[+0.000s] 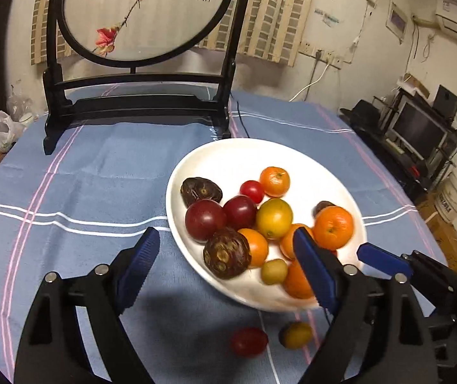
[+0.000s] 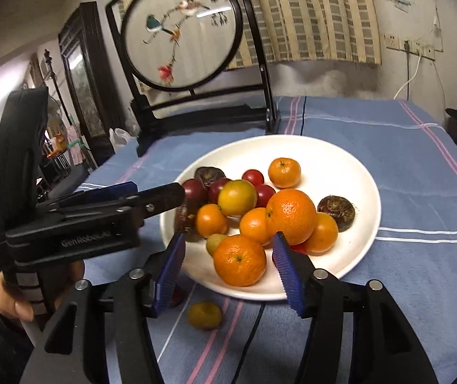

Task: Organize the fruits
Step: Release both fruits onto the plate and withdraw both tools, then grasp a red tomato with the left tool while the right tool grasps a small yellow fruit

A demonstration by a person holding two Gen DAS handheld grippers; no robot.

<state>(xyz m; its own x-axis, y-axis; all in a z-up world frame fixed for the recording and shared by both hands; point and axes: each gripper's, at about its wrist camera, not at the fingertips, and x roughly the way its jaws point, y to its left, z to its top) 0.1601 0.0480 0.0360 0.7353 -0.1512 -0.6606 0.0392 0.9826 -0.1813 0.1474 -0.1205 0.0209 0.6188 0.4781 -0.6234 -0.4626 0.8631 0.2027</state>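
Right claw (image 2: 230, 264) open around front orange (image 2: 239, 260).

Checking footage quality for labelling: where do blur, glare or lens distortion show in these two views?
Left wrist view: white plate near rim and loose cherry tomato smeared by motion blur; glare streak on round embroidered screen.
Right wrist view: sharper fruit, same glare streak, tablecloth stripes bowed by fisheye.
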